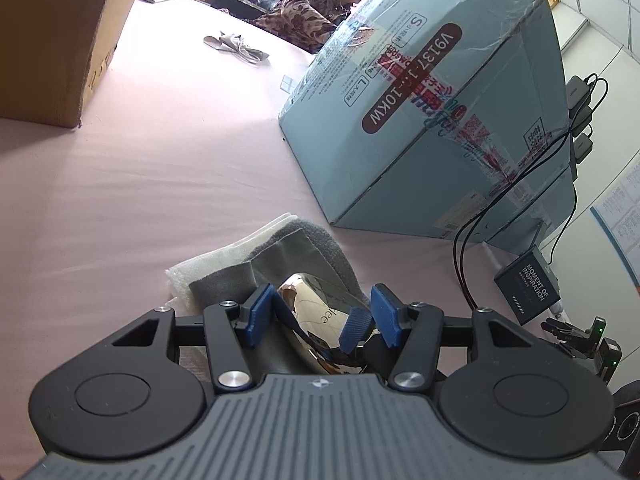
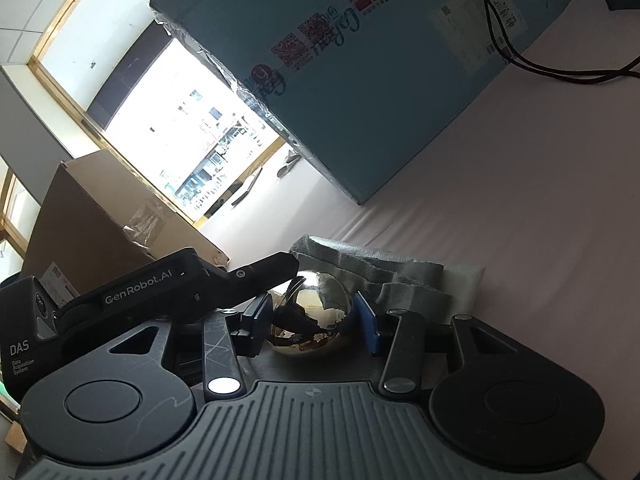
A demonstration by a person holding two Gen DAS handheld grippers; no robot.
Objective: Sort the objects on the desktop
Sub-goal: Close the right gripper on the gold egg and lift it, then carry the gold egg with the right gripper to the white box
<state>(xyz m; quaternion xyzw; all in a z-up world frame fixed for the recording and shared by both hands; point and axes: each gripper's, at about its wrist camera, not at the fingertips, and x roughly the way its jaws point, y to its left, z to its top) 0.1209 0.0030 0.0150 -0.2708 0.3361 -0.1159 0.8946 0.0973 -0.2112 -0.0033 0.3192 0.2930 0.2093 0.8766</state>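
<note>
Setting: a counter (image 1: 168, 168) under a pale pink cloth, by a bright window (image 2: 188, 128); a blue box (image 1: 432, 112) and a brown box (image 1: 56, 40) stand on it, and a person (image 1: 320, 8) sits at the far end.

Object: a shiny gold ball (image 2: 312, 312), mirror-smooth, reflecting both tools and the room; in the left view its gold surface (image 1: 308, 312) shows some print, too warped to read.

Position: the ball sits over folded grey cloths (image 1: 288, 256) and a white cloth (image 1: 216, 260), just before the blue box.

Right gripper (image 2: 316, 316): its blue fingers (image 2: 366, 322) bracket the ball, parted; whether the pads touch it cannot be told.

Left gripper (image 1: 320, 316): fingers (image 1: 260, 312) parted on either side of the ball, with a right fingertip crossing between them; contact cannot be told.

Risk: the two tools crowd one small round object, and their fingers could likely clash or pinch one another.

Risk: a smooth sphere gripped off-centre would probably squirt out and roll across the counter toward the cables (image 1: 468, 256).

Risk: the soft cloths may shift under any push.
</note>
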